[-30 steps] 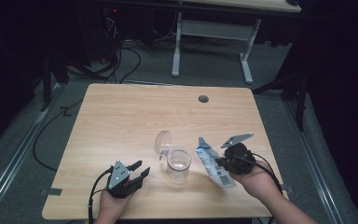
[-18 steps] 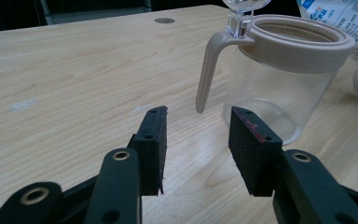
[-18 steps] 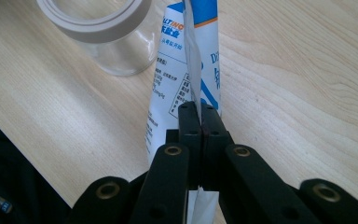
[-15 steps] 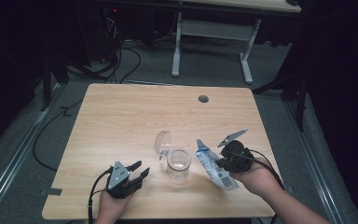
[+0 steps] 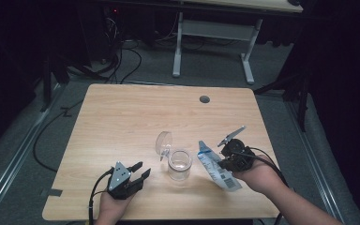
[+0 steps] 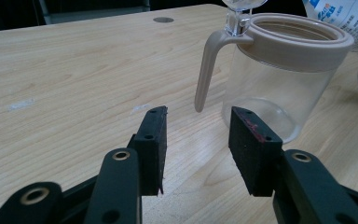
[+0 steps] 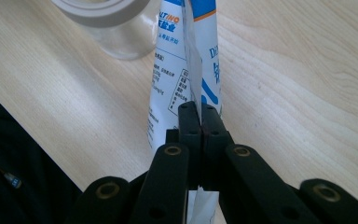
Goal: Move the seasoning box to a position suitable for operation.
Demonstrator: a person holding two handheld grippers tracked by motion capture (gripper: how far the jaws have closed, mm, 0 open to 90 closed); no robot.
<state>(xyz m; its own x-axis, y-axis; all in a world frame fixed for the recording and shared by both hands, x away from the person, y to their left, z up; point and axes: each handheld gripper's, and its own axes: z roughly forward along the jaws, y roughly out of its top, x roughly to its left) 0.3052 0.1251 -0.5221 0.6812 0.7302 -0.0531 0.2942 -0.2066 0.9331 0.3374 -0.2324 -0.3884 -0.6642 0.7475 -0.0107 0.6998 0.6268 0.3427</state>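
Pale wood-grain table (image 5: 122, 122) carries a clear round jar (image 5: 179, 165) with a beige rim and handle. At its three o'clock our right gripper (image 5: 221, 164) pinches a flat white-and-blue pouch (image 5: 214, 168). At eight o'clock, apart, our left gripper (image 5: 140, 171) stands open, empty.

In the high view, the right claw (image 5: 226, 161) and the pouch (image 5: 218, 169) pinched in it have shifted slightly toward the lower left of the frame compared with one second ago. The pouch's top edge now lies a little nearer the jar (image 5: 179, 165), at lower centre. The right hand (image 5: 258, 176) has followed, sitting marginally lower in the frame. The grey plate on the right claw has tilted to a steeper angle. The shift is small.
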